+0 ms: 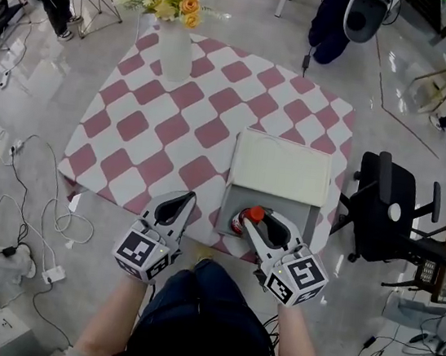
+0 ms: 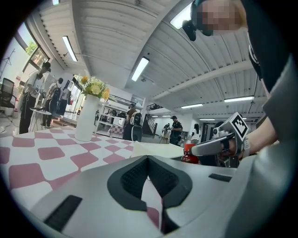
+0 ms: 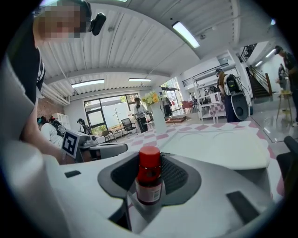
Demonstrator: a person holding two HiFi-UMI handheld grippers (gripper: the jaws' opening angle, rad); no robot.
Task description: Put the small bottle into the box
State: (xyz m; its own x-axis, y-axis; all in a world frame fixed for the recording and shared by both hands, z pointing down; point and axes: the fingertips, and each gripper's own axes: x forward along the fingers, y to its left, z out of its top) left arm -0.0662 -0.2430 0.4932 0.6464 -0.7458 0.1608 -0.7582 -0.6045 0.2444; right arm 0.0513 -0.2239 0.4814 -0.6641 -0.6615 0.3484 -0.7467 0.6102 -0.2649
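The small bottle [image 1: 247,220], with its red cap and dark label, stands upright between the jaws of my right gripper [image 1: 251,221], which is shut on it. In the right gripper view the bottle [image 3: 150,179] fills the middle of the jaws. It hangs over the near left part of the open grey box [image 1: 289,207], whose white lid [image 1: 282,167] lies folded back on the far side. My left gripper [image 1: 184,201] rests beside the box's left edge, shut and empty, with its tips [image 2: 148,160] touching. From there I see the bottle [image 2: 188,153] and the right gripper [image 2: 219,144].
A white vase of yellow flowers [image 1: 176,43] stands at the far left of the pink-and-white checkered tablecloth [image 1: 155,131]. A black office chair [image 1: 383,208] is close to the table's right side. Cables and a power strip [image 1: 51,274] lie on the floor at left.
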